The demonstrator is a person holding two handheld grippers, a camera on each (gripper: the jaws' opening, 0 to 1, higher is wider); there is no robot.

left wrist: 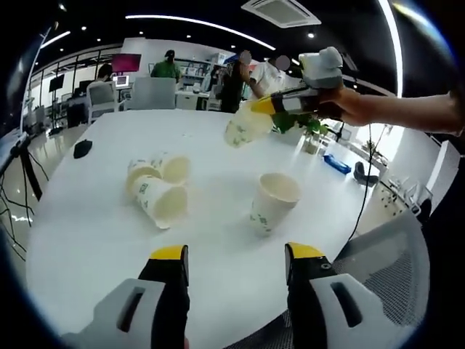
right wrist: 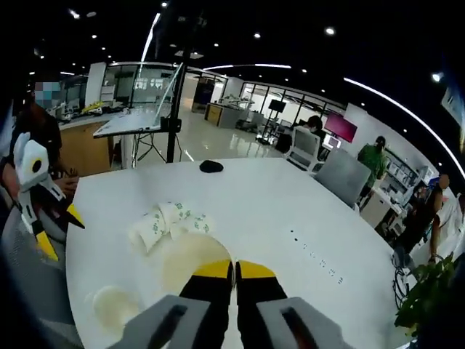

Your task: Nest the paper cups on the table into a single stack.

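While the left gripper (left wrist: 236, 263) hangs low over the near edge of the white table (left wrist: 87, 225), its yellow-tipped jaws stand wide apart with nothing between them. Ahead, at about one o'clock in the left gripper view, an upright cup (left wrist: 272, 201) stands alone on the table. At eleven o'clock lies a cluster of cups (left wrist: 158, 189) on their sides, touching each other, mouths turned toward the camera. Higher, at about one o'clock, the right gripper (left wrist: 263, 106), held in a hand (left wrist: 347, 104), pinches a cup (left wrist: 245, 128) by its rim and holds it tilted in the air above the table.

Seen from the right gripper view, the right gripper's (right wrist: 233, 270) jaws are nearly together on the rim of the held cup (right wrist: 190, 263), whose pale mouth spreads at ten o'clock from the tips. The lying cups (right wrist: 168, 222) sit beyond it at eleven o'clock, the upright cup (right wrist: 112, 305) at eight o'clock, and the left gripper (right wrist: 57, 230) at nine o'clock. A dark mouse (right wrist: 211, 166) rests far across the table.
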